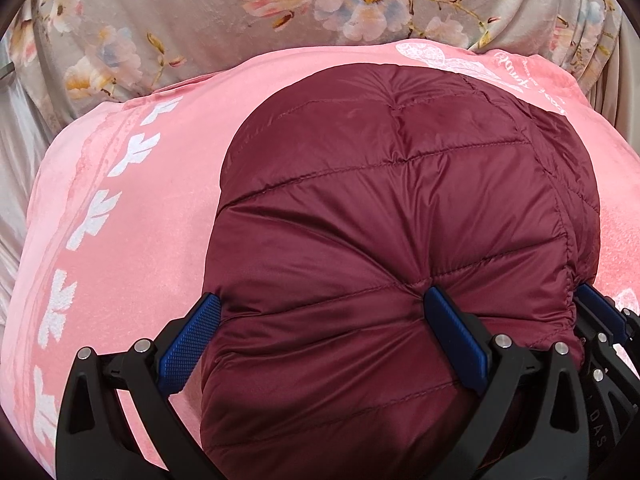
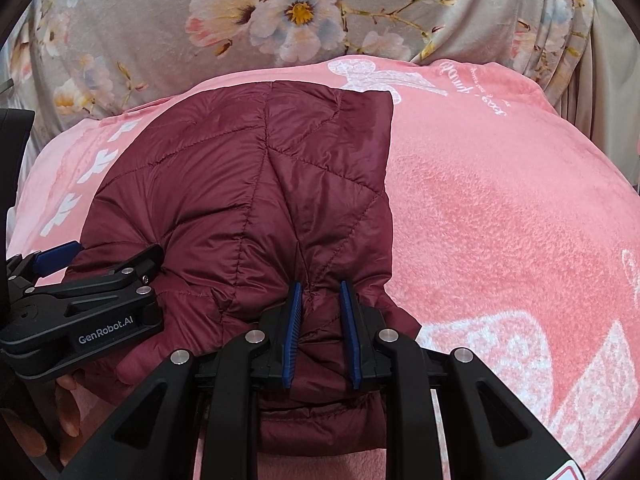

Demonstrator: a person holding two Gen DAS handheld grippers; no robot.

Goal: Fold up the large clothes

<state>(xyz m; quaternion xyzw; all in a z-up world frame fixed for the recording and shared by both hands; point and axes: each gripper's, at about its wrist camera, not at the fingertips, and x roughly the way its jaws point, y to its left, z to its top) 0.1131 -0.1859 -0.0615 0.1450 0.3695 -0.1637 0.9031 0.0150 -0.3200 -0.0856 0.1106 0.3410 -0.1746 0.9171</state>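
**Quilted jacket pinned at its near edge**

Nearest the lens, left gripper (image 1: pixel 322 336): blue-padded fingers (image 1: pixel 188 344) spread wide, straddling the dark maroon quilted puffer jacket (image 1: pixel 400 208), no pinch visible. Further right, right gripper (image 2: pixel 322 334): narrow, clamped on a bunched fold of the hem. Jacket folded, lying on a pink fleece blanket (image 2: pixel 500 208), floral grey cloth (image 2: pixel 160 20) behind.

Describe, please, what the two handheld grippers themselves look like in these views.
Both look alike: the left gripper and the right gripper have matte black angular plastic linkages joined by round silver pivot pins, and two flat fingers faced with blue ribbed rubber pads. In the right wrist view the left gripper's body carries white "GenRobot.AI" lettering. No cables or sleeves show.
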